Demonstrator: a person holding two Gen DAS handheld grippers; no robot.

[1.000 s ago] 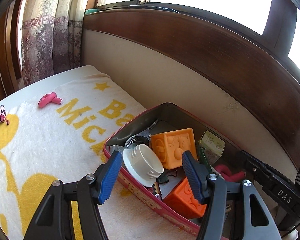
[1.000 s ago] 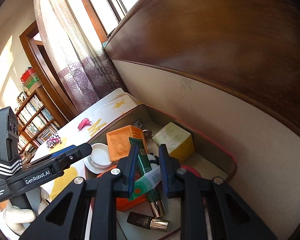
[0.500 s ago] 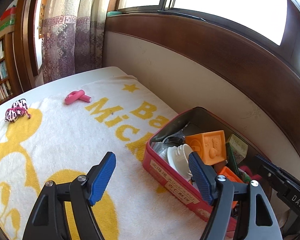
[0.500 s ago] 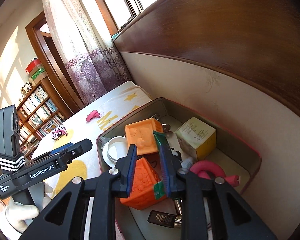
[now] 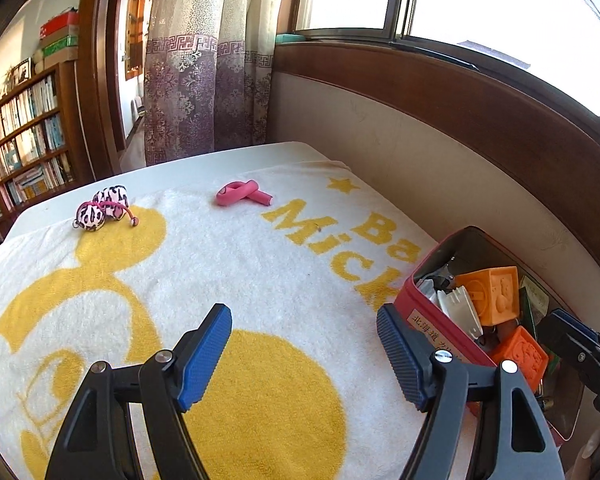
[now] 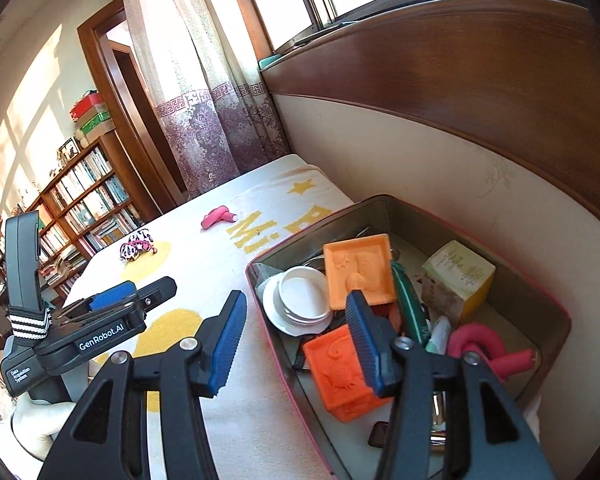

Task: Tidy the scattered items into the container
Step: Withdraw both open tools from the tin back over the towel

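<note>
Both grippers are seen with their ribbed blue pads apart and nothing between them: the left gripper (image 5: pixel 304 354) is held over the fluffy white towel with yellow cartoon print (image 5: pixel 228 280), and the right gripper (image 6: pixel 296 340), whose jaws have just been opening, is held across the near rim of the red-walled rectangular metal tin (image 6: pixel 556 312), the tin's rim passing between its jaws. "GenRobot.AI" and "Data Acquisition System" can be read on the left gripper's black body in the right wrist view; yellow letters "Ba" and "Mic" are woven into the towel, and a paper label with East Asian characters is stuck on the tin's side. Inside the tin, ahead of the right gripper's pads, two embossed orange rubbery cubes (image 6: pixel 358 268), a round white ribbed lid (image 6: pixel 300 300), a green tube (image 6: pixel 410 304), a pale printed carton (image 6: pixel 458 276) and a bent pink foam curler are packed close together. Well ahead of the left gripper on the towel, a second bent pink foam curler (image 5: pixel 242 192) and a pink leopard-print hair tie with two padded balls (image 5: pixel 102 208) are left lying apart. A patterned curtain (image 5: pixel 204 92) and a bookshelf (image 5: pixel 24 148) are seen beyond.
</note>
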